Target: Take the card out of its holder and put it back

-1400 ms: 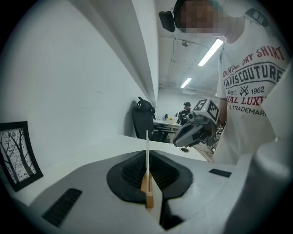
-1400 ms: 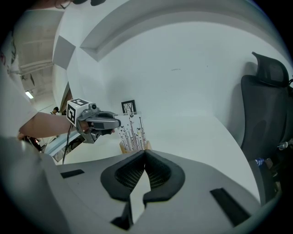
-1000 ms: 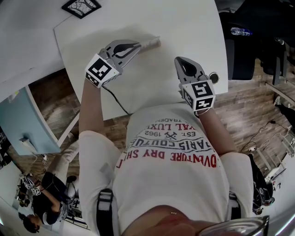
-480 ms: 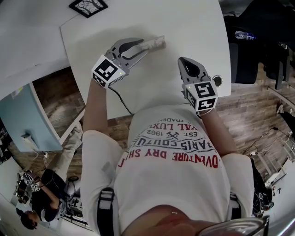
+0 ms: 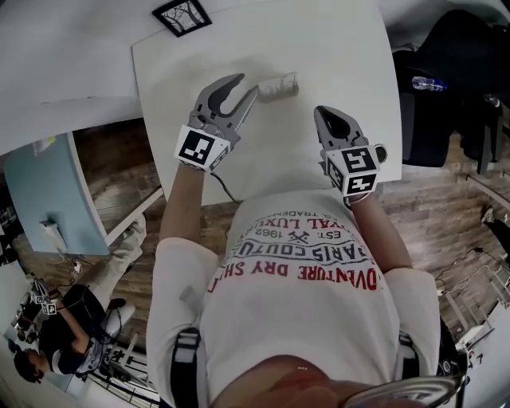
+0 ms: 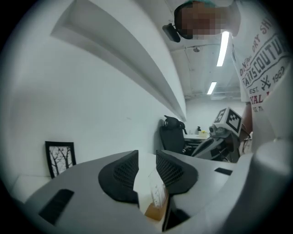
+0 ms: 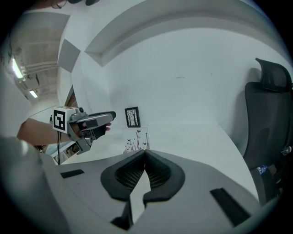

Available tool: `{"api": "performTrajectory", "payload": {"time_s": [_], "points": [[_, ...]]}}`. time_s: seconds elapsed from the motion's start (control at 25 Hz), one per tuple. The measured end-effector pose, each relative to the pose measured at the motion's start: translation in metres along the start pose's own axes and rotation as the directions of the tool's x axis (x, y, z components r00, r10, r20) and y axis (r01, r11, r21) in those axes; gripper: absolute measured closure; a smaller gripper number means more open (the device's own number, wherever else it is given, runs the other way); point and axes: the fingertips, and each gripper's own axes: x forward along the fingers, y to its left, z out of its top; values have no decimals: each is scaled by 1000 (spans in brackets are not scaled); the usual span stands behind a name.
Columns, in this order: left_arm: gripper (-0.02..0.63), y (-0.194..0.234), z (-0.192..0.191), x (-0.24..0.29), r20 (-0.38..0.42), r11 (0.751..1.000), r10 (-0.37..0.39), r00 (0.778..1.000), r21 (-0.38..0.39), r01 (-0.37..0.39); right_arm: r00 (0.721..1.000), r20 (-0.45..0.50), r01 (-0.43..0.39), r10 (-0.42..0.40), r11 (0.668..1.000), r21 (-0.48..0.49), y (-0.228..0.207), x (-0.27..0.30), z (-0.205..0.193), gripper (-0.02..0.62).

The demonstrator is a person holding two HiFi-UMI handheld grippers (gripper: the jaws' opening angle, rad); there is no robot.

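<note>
Altogether two grippers (image 5: 249, 83) (image 5: 320, 111), one card (image 7: 136, 139), one holder (image 6: 154, 212).

Card (image 5: 278, 84) on table (image 5: 335, 48), in holder (image 6: 154, 211) I think; left gripper (image 5: 249, 85) just left, right gripper (image 5: 323, 113) near right; frame (image 5: 182, 16) back-left.

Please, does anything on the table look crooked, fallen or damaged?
Nothing stands out. The card stands upright in its wooden holder on the white table, and the framed picture beyond it also stands upright. I see no spill or damage.
</note>
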Motion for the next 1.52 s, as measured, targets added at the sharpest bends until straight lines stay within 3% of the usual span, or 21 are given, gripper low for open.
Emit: {"api": "performTrajectory", "payload": {"time_s": [0.12, 0.28, 0.36, 0.48, 0.72, 0.84, 1.08, 1.52], "points": [[545, 2, 8, -18, 38, 987, 156, 987, -30, -155, 999, 29, -14, 15, 1000, -12, 7, -3, 8, 574], [565, -6, 12, -40, 43, 956, 290, 956, -70, -286, 996, 76, -51, 53, 998, -36, 20, -7, 22, 574], [572, -13, 9, -48, -3, 936, 346, 938, -73, -345, 993, 98, -61, 65, 997, -44, 23, -10, 27, 574], [578, -27, 4, -55, -76, 913, 387, 919, -103, -394, 986, 142, -76, 82, 996, -48, 27, -13, 36, 574], [580, -39, 15, -76, -148, 855, 464, 873, -184, -486, 962, 246, -104, 119, 992, -76, 44, -24, 55, 574], [580, -39, 20, -81, -141, 837, 488, 861, -203, -508, 958, 257, -104, 125, 990, -96, 49, -26, 57, 574], [580, -45, 22, -87, -142, 831, 501, 854, -198, -521, 955, 277, -65, 103, 987, -144, 55, -30, 60, 574], [580, -59, 29, -77, -144, 847, 478, 867, -188, -498, 955, 286, -32, 80, 985, -169, 51, -41, 62, 574]]}}
